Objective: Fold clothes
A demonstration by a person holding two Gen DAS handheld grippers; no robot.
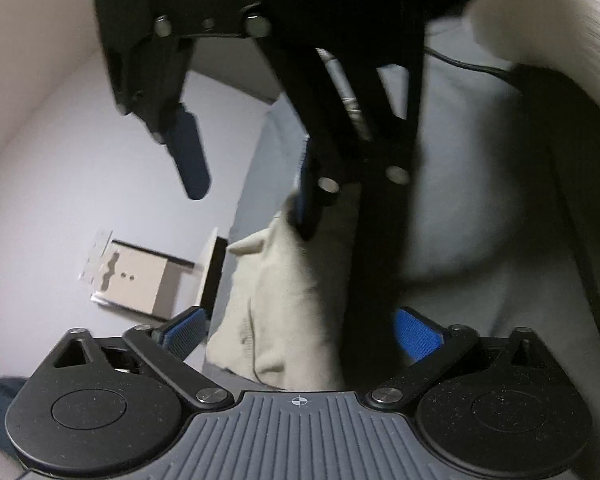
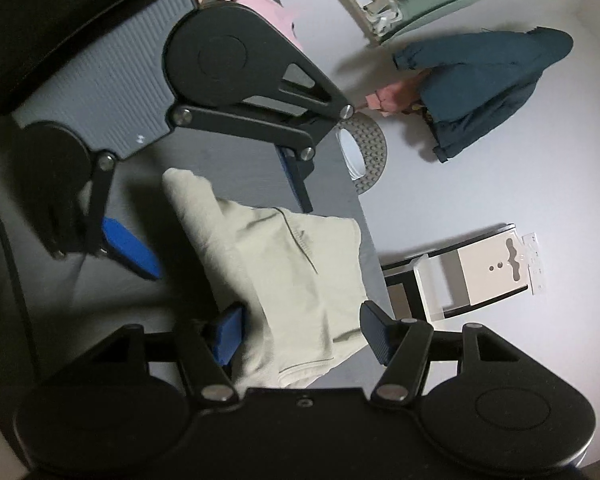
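Left wrist view: the left gripper (image 1: 300, 330) is spread wide, its 2 blue pads apart, and the cream garment (image 1: 284, 300) lies bunched just ahead between them on the grey mat (image 1: 479, 200). The right gripper (image 1: 252, 176) hangs above the cloth, released.

Right wrist view: the right gripper (image 2: 303, 334) is spread, the cream garment (image 2: 284, 276) lying between its pads, ungripped; the left gripper (image 2: 216, 224) hovers beyond, also spread

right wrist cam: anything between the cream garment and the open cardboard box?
Nothing. In the right wrist view, only bare grey mat edge and white surface separate the cream garment from the cardboard box.
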